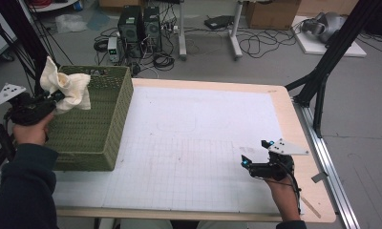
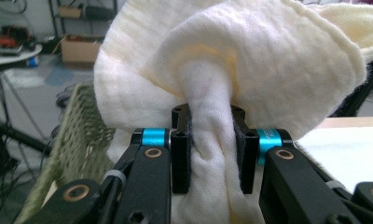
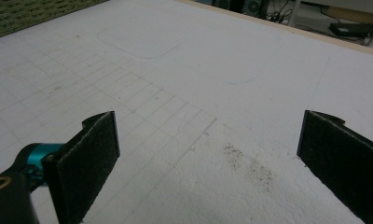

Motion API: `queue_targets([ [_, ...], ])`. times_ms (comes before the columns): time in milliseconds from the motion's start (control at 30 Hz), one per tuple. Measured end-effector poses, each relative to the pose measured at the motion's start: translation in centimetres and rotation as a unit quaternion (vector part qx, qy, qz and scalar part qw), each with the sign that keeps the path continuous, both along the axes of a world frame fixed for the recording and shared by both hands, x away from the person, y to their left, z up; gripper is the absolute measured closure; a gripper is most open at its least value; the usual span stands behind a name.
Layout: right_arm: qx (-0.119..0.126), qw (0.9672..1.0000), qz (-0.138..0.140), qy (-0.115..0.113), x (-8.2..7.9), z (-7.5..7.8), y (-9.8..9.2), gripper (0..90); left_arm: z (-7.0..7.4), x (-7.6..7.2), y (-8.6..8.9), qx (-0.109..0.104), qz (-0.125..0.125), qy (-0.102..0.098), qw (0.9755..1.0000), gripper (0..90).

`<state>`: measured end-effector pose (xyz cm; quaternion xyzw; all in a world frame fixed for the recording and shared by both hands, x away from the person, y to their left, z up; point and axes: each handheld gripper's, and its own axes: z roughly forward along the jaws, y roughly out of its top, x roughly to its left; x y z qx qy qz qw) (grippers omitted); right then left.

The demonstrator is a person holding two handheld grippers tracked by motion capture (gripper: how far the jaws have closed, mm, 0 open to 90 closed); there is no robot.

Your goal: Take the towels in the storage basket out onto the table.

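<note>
A cream cloth hangs bunched in the air over the left part of the green woven basket. My left gripper is shut on it. In the left gripper view the cloth billows above the jaws, and a twisted fold of it is pinched between the two black pads. My right gripper rests low over the white gridded mat at the front right. Its jaws stand wide open with nothing between them; the right gripper view shows its felt pads apart over the bare mat.
The basket stands on the table's left side, its rim just below the cloth. The wooden table edge runs along the right. Behind the table are computer towers, cables and a black stand.
</note>
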<state>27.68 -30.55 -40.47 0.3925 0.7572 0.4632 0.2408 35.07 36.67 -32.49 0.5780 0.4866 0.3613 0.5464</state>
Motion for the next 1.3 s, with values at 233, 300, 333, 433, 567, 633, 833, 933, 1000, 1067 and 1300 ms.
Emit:
queue_targets([
  [233, -0.001, 1.0, 0.002, -0.002, 0.0, 0.0, 0.2, 4.7, 1.2, -1.7, -1.4, 0.004, -0.032, -0.043, 0.9986, 73.6],
  [300, -0.003, 1.0, 0.002, -0.002, 0.0, 0.0, 0.2, 4.7, 1.6, -2.1, -1.9, 0.002, -0.042, -0.053, 0.9977, 73.6],
  [333, -0.003, 1.0, 0.003, -0.004, 0.0, 0.0, 0.2, 4.8, 1.8, -2.3, -2.2, 0.0, -0.047, -0.058, 0.9972, 73.6],
  [433, 0.0, 1.0, 0.003, -0.001, 0.0, 0.0, 0.3, 4.7, 2.4, -2.8, -3.2, 0.0, -0.066, -0.071, 0.9953, 73.5],
  [567, -0.001, 1.0, 0.005, -0.001, 0.1, 0.0, 0.3, 4.7, 3.2, -3.4, -4.7, 0.003, -0.093, -0.08, 0.9925, 73.5],
  [633, -0.001, 1.0, 0.005, -0.001, 0.1, 0.0, 0.3, 4.7, 3.4, -3.5, -5.5, 0.002, -0.103, -0.082, 0.9912, 73.5],
  [833, 0.0, 1.0, 0.006, -0.001, 0.0, 0.1, 0.4, 4.7, 3.4, -3.6, -8.0, 0.002, -0.133, -0.083, 0.9876, 73.5],
  [933, -0.002, 1.0, 0.006, -0.001, 0.1, 0.1, 0.4, 4.8, 3.4, -3.5, -9.1, 0.001, -0.145, -0.083, 0.9858, 73.5],
  [1000, -0.003, 1.0, 0.007, -0.002, 0.1, 0.0, 0.3, 4.7, 3.3, -3.4, -9.9, 0.0, -0.155, -0.084, 0.9844, 73.5],
  [1067, -0.002, 1.0, 0.007, -0.001, 0.1, 0.0, 0.3, 4.7, 3.3, -3.3, -10.6, 0.001, -0.162, -0.084, 0.9832, 73.5],
  [1300, -0.002, 1.0, 0.007, -0.002, 0.1, 0.1, 0.3, 4.7, 2.7, -3.1, -13.3, -0.002, -0.193, -0.082, 0.9779, 73.5],
])
